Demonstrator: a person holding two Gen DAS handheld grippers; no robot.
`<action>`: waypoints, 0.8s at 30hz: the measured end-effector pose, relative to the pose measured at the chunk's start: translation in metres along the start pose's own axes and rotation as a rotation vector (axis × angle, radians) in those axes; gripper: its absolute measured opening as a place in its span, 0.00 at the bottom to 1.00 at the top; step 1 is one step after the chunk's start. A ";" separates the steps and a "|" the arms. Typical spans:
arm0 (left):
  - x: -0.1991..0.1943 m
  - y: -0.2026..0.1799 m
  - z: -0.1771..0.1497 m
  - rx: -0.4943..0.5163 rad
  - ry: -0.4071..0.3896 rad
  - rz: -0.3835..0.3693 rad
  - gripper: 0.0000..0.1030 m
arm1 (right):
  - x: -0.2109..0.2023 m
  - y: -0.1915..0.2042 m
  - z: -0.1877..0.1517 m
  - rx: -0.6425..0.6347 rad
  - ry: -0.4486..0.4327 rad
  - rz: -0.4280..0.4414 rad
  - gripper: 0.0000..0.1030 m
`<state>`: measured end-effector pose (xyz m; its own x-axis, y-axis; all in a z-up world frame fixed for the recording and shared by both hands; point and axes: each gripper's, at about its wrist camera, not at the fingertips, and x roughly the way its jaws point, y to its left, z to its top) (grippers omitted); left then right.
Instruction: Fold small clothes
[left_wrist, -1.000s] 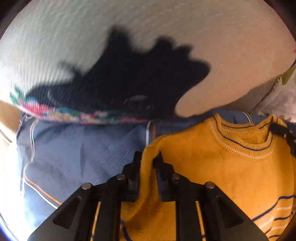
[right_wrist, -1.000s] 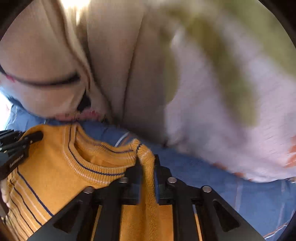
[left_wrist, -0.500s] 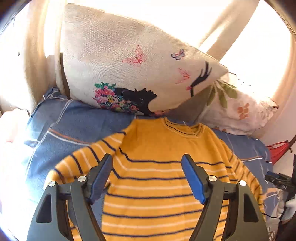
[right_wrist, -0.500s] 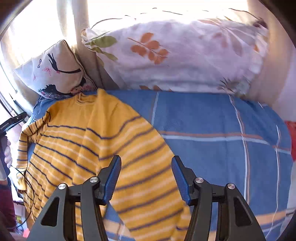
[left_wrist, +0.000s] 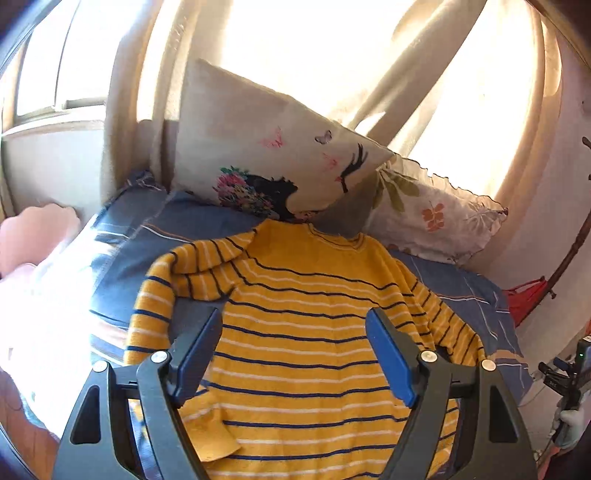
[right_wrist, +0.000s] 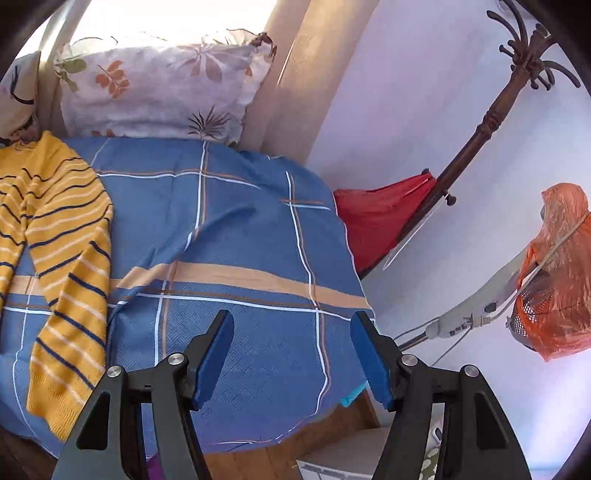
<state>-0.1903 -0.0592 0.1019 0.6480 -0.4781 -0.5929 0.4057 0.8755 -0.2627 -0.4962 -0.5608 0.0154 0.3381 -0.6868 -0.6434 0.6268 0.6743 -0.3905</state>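
**Yellow sweater spread on the bed, both tongs empty**

A small mustard-yellow knitted sweater with navy and white stripes (left_wrist: 306, 332) lies spread flat on a bed covered by a blue sheet with white and tan check lines (right_wrist: 236, 236). Its neckline points toward the cream cushion printed with butterflies and a dark silhouette (left_wrist: 273, 158), which leans against the wall at the head of the bed. Just beside that cushion rests a white pillow with orange and green leaf print (left_wrist: 436, 214).

In the left wrist view the left tongs (left_wrist: 295, 354) hang above the sweater's body; their jaws have just been opening and stand wide apart, with nothing pinched between the blue pads. One sleeve is bent back across the sweater's shoulder, on the left of that view.

In the right wrist view the right tongs (right_wrist: 291, 362) hover over bare sheet, apart from the garment. Their jaws too have just been opening and hold nothing. The sweater's other sleeve runs down the left side of that view toward the bed's edge.

Near the wall beyond the bed stand a dark wooden coat stand (right_wrist: 491, 122) and a red bag (right_wrist: 380, 214).
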 end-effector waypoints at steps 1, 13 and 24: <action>-0.010 0.003 0.000 -0.003 -0.029 0.043 0.81 | -0.006 0.004 -0.002 0.014 -0.008 0.113 0.68; 0.005 0.002 -0.034 -0.024 0.043 0.030 0.84 | -0.005 0.154 -0.063 -0.278 0.006 0.538 0.28; 0.015 0.007 -0.023 -0.069 0.016 0.011 0.84 | 0.026 -0.057 0.029 0.334 -0.097 0.388 0.04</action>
<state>-0.1930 -0.0584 0.0734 0.6416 -0.4677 -0.6079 0.3525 0.8837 -0.3079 -0.5026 -0.6246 0.0402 0.6437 -0.4362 -0.6288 0.6267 0.7720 0.1061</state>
